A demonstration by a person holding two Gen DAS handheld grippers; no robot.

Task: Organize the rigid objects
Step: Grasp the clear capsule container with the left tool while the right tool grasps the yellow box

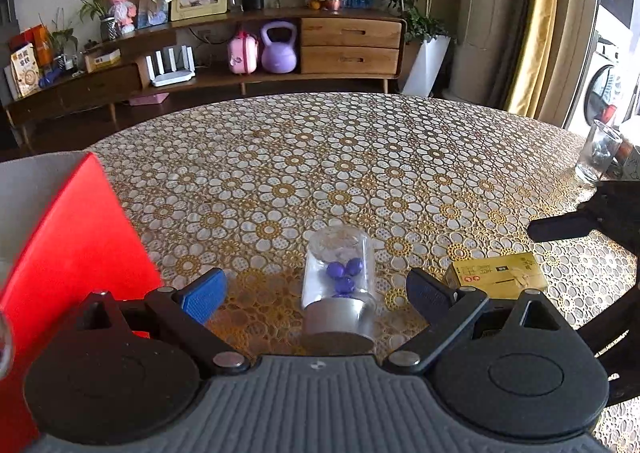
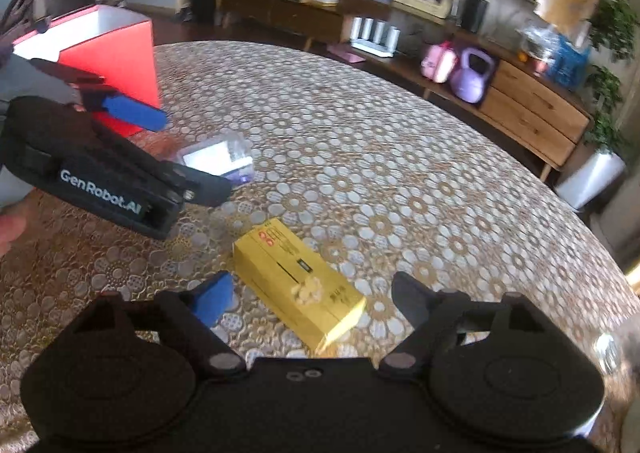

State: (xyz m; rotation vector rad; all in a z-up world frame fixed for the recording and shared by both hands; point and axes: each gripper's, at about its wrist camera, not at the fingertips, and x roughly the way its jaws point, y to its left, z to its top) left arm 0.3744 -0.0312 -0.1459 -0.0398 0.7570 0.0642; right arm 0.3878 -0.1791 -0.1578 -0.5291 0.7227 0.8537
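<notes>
On the flower-patterned surface [image 1: 360, 157], the clear cylindrical jar with purple beads [image 1: 340, 285] lies on its side between the left gripper [image 1: 316, 289]'s spread fingers; closing off-centre could roll it. The right gripper [image 2: 312, 293]'s fingers stand apart around the yellow box [image 2: 296, 281], untouched.

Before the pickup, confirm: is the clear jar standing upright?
No, the clear jar lies on its side on the table, metal lid toward the camera.
</notes>
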